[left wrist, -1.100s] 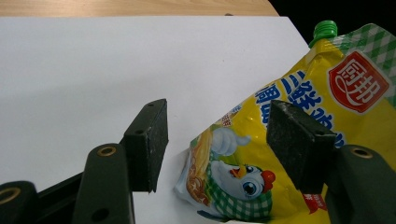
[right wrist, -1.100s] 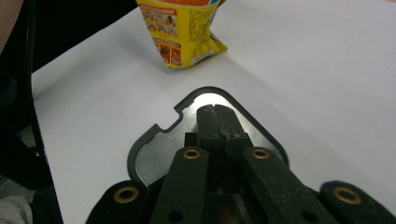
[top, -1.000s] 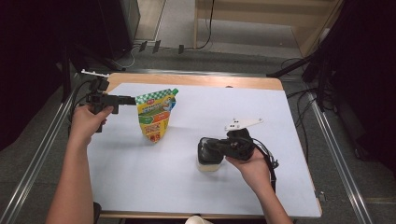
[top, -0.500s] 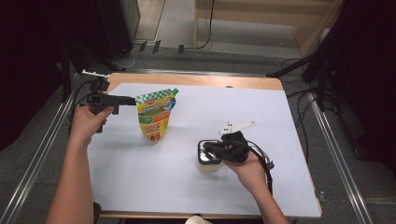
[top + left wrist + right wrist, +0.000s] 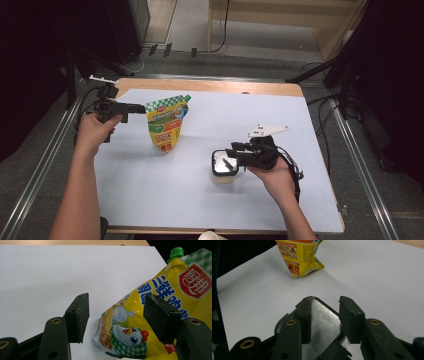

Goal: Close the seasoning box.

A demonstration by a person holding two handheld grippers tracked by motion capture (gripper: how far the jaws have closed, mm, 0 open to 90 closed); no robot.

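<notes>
A yellow stand-up pouch (image 5: 166, 122) with a green cap (image 5: 186, 98) stands at the back left of the white table (image 5: 150, 200). My left gripper (image 5: 136, 109) is level with the pouch's upper left corner and stands open. In the left gripper view the pouch (image 5: 175, 290) lies partly between the spread jaws of that gripper (image 5: 117, 307), apart from both pads. A small square container (image 5: 220, 176) with a black rim and a shiny top sits right of centre. My right gripper (image 5: 234, 155) hovers over its right edge, open. The right gripper view has the glossy top (image 5: 322, 325) under the parted jaws of my right gripper (image 5: 324, 312).
The wooden table edge (image 5: 210, 86) runs along the back, with metal rails (image 5: 45, 165) down both sides. Cables and a dark floor lie beyond the table. From the right gripper's camera, the pouch (image 5: 298, 257) stands far ahead across bare white surface.
The right hand has turned and drawn back a little to the right, uncovering the container's shiny top. The left gripper, the pouch and the container have stayed in place.
</notes>
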